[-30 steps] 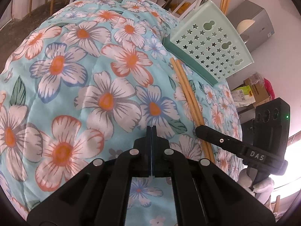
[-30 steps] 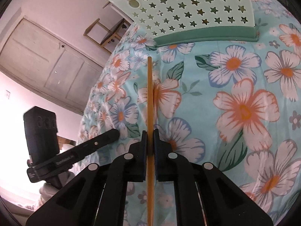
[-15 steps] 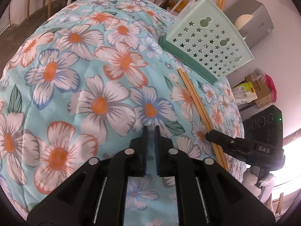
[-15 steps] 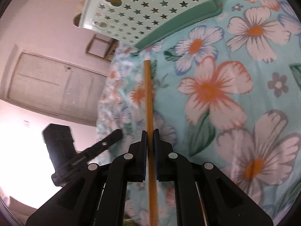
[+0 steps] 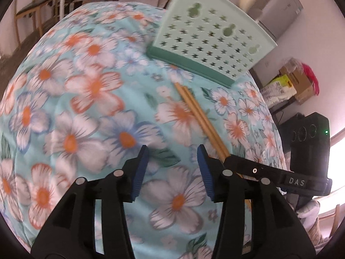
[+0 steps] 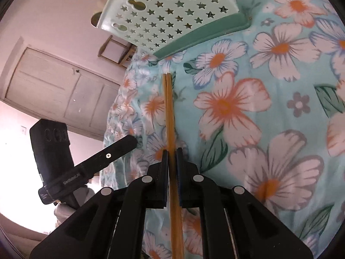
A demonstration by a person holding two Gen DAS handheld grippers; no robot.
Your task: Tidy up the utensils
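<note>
Since the earlier frames the left gripper has gone from nearly together to wide apart, nothing between its blue pads, hovering over the floral turquoise cloth on the table. The right gripper stays clamped on the pair of light wooden chopsticks, now two sticks side by side in view, tips pointing toward the mint-green perforated plastic utensil basket with star holes. In the left view the same chopsticks run from the right gripper's black finger toward the basket, tips near its dark green base but apart from it.

Step in hand looks like carrying the chopsticks to the basket. To do it well: keep the clamp firm so the sticks stay parallel, lift the tips above the rim, tilt upright, then lower inside before releasing. The left gripper could steady the basket.
</note>
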